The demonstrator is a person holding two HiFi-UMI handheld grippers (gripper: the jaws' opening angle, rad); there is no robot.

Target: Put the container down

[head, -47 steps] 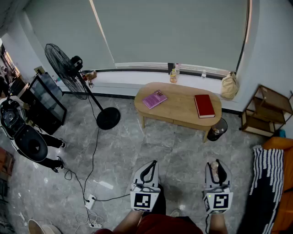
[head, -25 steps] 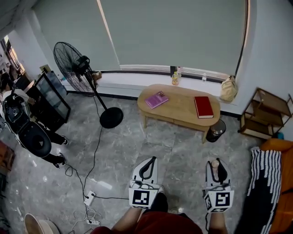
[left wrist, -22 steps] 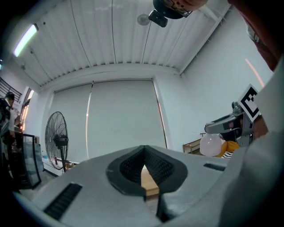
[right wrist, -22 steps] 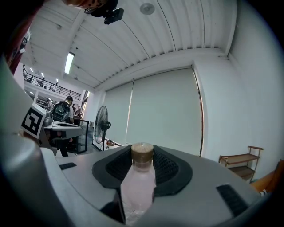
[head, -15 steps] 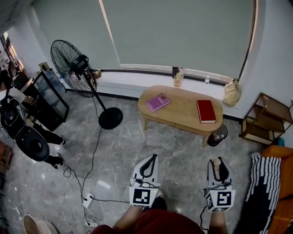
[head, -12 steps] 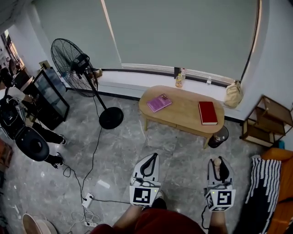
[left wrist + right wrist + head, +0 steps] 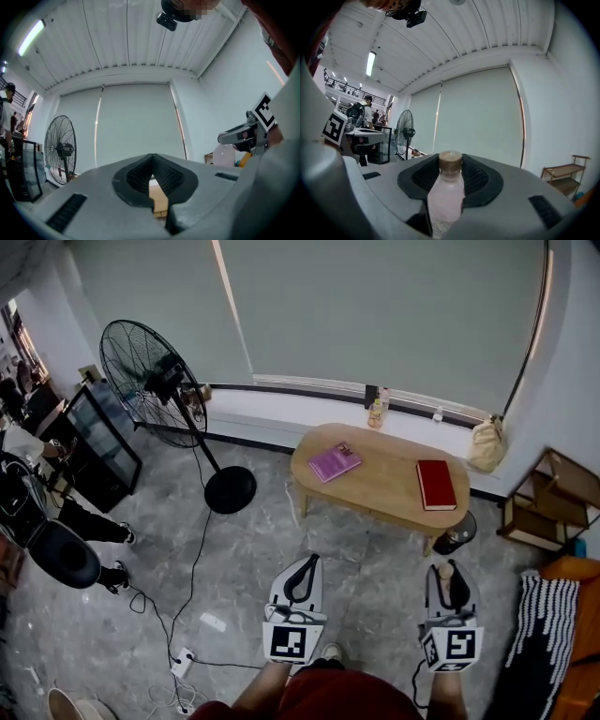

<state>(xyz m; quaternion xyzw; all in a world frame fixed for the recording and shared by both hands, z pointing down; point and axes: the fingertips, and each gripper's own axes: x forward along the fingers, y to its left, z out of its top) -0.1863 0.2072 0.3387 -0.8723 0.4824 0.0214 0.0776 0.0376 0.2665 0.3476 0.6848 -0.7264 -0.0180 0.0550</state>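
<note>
Bottle (image 7: 446, 190) held level, cap pointing forward.
It lies lengthwise between the right tongs (image 7: 451, 163), clamped; left tongs (image 7: 152, 159) closed, empty.

Open floor up to the low table, clutter at both sides

Bare marble floor (image 7: 366, 547) lies ahead of the right gripper (image 7: 447, 577), which is clamped on its bottle (image 7: 446, 190). The coffee table (image 7: 384, 486) is bare between the pink book (image 7: 335, 462) and the red book (image 7: 436, 485). A bin (image 7: 455, 538) stands at its right end, a fan base (image 7: 230, 490) to its left.
</note>
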